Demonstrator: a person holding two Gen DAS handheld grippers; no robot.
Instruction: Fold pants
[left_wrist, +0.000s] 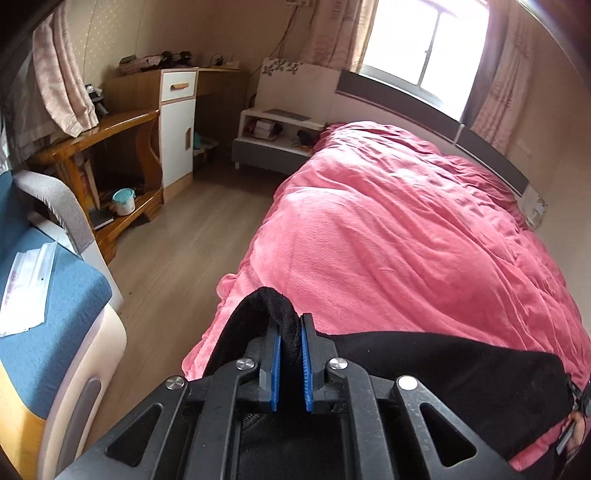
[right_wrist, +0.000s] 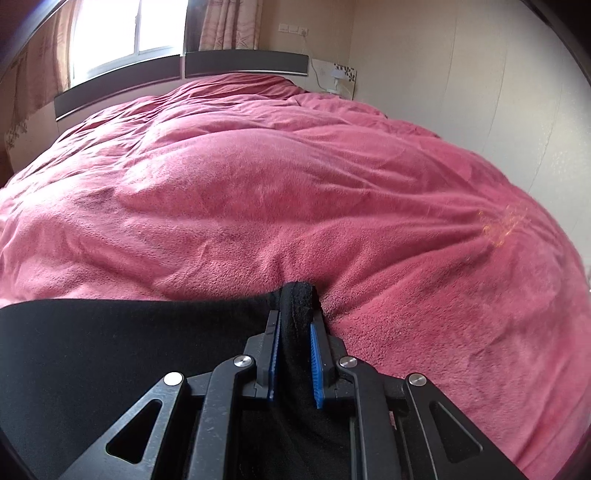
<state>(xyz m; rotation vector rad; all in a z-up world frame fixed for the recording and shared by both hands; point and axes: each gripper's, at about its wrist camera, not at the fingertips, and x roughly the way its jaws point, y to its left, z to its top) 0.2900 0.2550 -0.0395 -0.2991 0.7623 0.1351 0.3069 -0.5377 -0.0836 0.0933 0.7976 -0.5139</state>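
Note:
The black pants (left_wrist: 461, 373) stretch between my two grippers at the near edge of the pink bed. My left gripper (left_wrist: 291, 325) is shut on one bunched end of the pants, which bulges out above the blue pads (left_wrist: 275, 369). In the right wrist view the pants (right_wrist: 129, 339) run off to the left, and my right gripper (right_wrist: 295, 325) is shut on their other bunched end. Both grippers hold the cloth just above the pink blanket (right_wrist: 295, 184). The rest of the pants below the grippers is hidden.
The pink blanket (left_wrist: 406, 229) covers the whole bed. A blue-cushioned chair (left_wrist: 44, 314) stands at the left, with wooden floor (left_wrist: 177, 251) between it and the bed. A wooden desk (left_wrist: 110, 147), white cabinet (left_wrist: 177, 122) and nightstand (left_wrist: 273, 136) stand beyond.

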